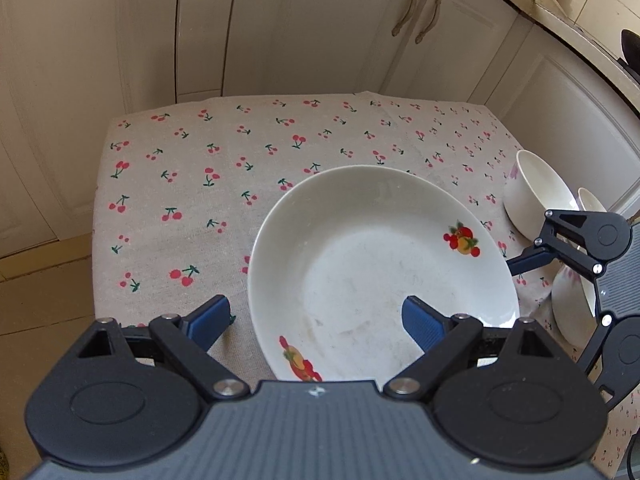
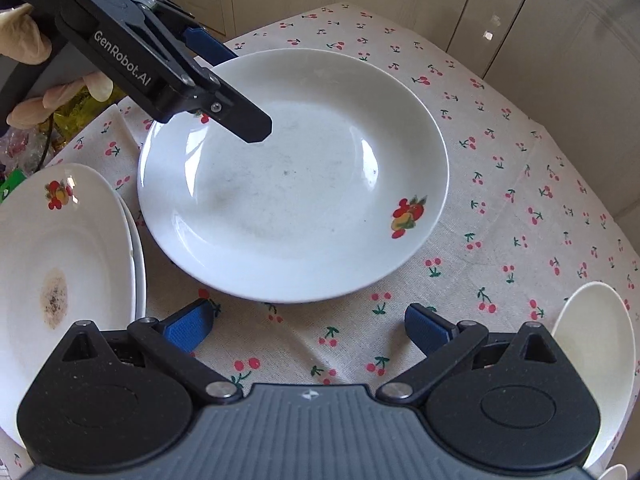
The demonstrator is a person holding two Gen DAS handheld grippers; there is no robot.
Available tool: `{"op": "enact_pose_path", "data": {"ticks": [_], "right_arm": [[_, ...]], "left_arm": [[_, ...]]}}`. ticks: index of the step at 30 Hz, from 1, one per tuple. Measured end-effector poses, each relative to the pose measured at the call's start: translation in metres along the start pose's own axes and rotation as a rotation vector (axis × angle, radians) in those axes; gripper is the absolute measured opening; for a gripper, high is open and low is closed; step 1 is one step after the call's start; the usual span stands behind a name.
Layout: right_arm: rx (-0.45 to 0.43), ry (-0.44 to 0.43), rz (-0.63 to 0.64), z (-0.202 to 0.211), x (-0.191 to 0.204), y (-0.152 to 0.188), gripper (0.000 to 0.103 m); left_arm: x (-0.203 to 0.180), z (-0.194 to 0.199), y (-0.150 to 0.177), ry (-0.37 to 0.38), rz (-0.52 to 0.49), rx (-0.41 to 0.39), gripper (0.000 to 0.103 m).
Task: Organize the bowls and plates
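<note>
While both claws stand wide with nothing between their pads, what matters is which of them sits closer to the big plate (image 2: 294, 176) lying flat in the middle of the desk (image 1: 180, 184) with its cherry-print cloth. From the left wrist view, my left claw (image 1: 316, 322) already straddles the plate's near-left rim: one blue pad hangs over the plate's floor, the other over the cloth just outside the rim, so the rim runs between the two. I cannot tell whether either pad touches the china. My right claw (image 2: 308, 330) hovers over bare cloth just short of the plate's near edge, with the plate straight ahead of it, so I judge the left the nearer one for a pinch on the rim. The plate is round, so no long axis governs the approach; only the rim's direction through the jaws counts. To the left, in the right wrist view, a stained plate (image 2: 60, 256) rests on another, which I take for the stack. White bowls (image 1: 536, 192) stand at the desk's right edge, well apart from the left claw.
</note>
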State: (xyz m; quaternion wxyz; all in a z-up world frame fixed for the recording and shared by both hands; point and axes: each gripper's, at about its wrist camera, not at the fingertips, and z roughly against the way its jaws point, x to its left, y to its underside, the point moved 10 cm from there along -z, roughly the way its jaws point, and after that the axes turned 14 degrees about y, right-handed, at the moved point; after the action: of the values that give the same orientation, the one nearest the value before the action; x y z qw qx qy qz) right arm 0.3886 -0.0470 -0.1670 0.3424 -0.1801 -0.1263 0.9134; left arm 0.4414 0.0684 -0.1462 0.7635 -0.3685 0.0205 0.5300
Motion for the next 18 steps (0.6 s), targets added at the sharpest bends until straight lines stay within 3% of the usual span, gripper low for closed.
{"op": "enact_pose_path", "data": {"ticks": [18], "right_arm": [[-0.094, -0.023, 0.018, -0.003, 0.002, -0.010, 0.103]], "left_arm": [[-0.010, -0.010, -0.017, 0.075, -0.030, 0.011, 0.094]]}}
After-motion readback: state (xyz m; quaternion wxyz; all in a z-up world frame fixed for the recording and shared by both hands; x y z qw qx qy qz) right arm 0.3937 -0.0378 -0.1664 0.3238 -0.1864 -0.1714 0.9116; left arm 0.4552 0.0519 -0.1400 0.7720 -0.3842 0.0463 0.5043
